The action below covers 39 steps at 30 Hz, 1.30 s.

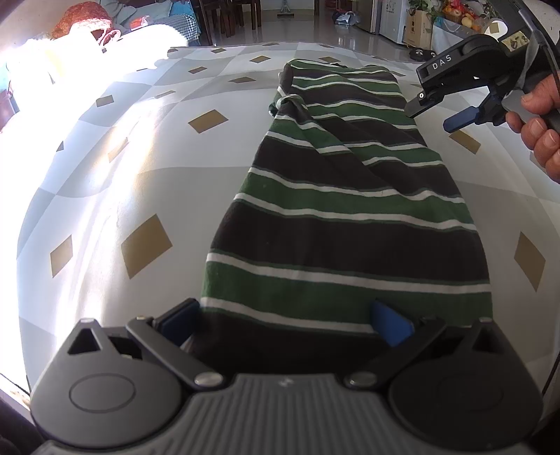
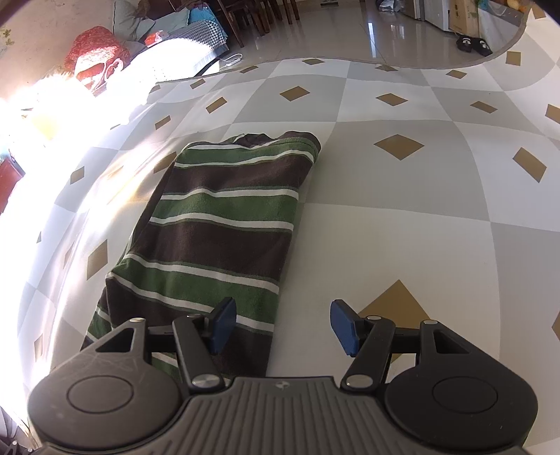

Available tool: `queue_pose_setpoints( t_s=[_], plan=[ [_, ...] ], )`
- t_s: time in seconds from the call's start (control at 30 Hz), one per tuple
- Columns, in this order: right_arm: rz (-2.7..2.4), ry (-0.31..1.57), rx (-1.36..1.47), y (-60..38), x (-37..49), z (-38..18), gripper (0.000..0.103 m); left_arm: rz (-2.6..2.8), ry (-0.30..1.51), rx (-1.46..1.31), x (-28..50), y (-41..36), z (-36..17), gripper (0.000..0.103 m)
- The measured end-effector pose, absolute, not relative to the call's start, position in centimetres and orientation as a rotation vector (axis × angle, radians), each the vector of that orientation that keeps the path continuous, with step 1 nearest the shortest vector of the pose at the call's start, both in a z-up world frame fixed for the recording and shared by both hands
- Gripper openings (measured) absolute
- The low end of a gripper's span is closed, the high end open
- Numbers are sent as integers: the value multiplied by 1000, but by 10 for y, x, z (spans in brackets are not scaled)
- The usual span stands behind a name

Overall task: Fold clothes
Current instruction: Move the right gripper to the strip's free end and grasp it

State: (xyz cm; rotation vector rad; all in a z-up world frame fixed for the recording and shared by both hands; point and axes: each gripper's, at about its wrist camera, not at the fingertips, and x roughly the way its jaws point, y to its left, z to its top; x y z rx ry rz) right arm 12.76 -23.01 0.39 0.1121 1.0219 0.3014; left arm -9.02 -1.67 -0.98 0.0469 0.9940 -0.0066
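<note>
A shirt striped green, dark brown and white lies folded into a long narrow band on the checked tablecloth, running away from me. My left gripper stands open over its near hem, one blue pad beside the left edge, the other resting on the fabric. A hand holds my right gripper open above the shirt's far right edge. In the right wrist view the shirt lies at left, and the right gripper straddles its right edge with nothing gripped.
Strong sunlight washes out the table's left side. A red-orange knitted item and piled fabrics lie past the far left corner. Beyond the table's far edge are chairs, shiny floor, slippers and boxes. Bare tablecloth spreads right of the shirt.
</note>
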Motion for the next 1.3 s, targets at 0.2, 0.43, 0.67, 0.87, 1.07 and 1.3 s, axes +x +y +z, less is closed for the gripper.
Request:
queue_pose_setpoints(
  t_s=[0.2,0.43,0.67,0.87,1.07,1.3],
  plan=[
    [301,997,145,-228,136,1,60,-7,995,47,-91,-17,-10,103],
    [295,915,139,-218,148,-2,60,-7,993,49,-91,-17,-10,103],
    [331,910,108,-201,155,-13,51,-11,995,55,-91,-17,-10,103],
    [295,887,4,-191,152,-15,16,-12,994,59,-92,-18,-10,103],
    [242,873,-81,-191,149,-16,4,-9,996,59,-91,-18,-10,103],
    [154,874,-122,-206,149,-14,4,-12,1008,63,-89,-14,-10,103]
  ],
)
